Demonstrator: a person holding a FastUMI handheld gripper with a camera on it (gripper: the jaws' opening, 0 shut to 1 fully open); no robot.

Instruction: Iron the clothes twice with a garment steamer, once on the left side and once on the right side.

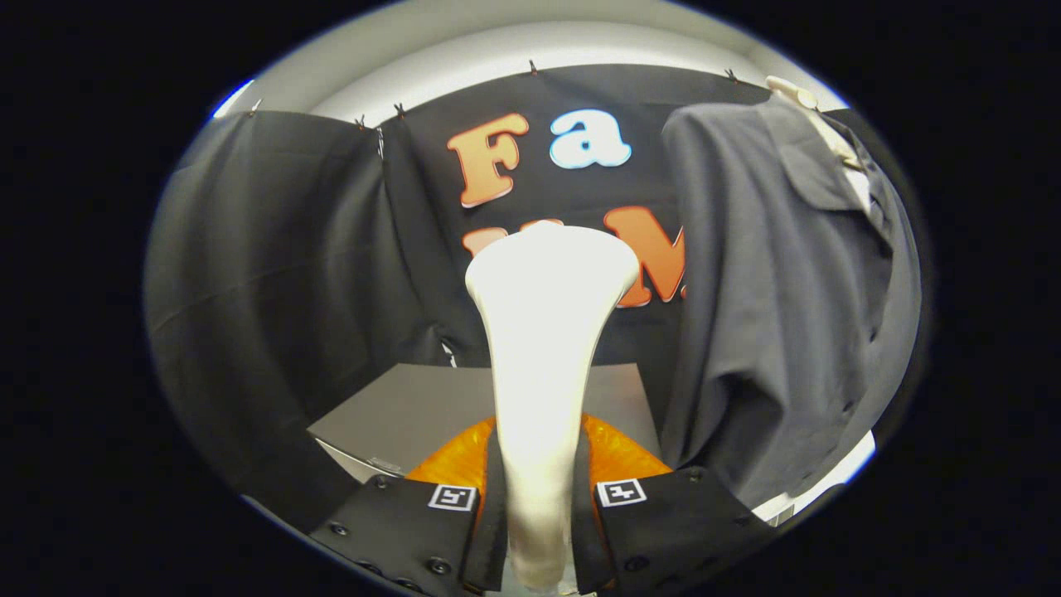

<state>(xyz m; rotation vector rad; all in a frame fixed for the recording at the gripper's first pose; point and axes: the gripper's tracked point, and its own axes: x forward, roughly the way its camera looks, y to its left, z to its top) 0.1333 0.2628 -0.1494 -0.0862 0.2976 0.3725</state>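
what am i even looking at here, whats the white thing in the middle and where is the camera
The camera sits on a hand-held gripper, a two-finger tool that a person carries, and it looks forward along the fingers. Its fisheye lens bends everything into a round picture.

The two flat pieces at the bottom, each with a small square marker, are the fingers. They are closed on the white garment steamer, one on each side of its narrow handle. The steamer widens toward its head, which points away from the camera.

Just beyond the fingers is something orange; I cannot tell what it is. Past it lies a grey table.

To the right of the steamer hangs a grey shirt on a pale hanger. The steamer head is off to the side of the shirt, not touching it.
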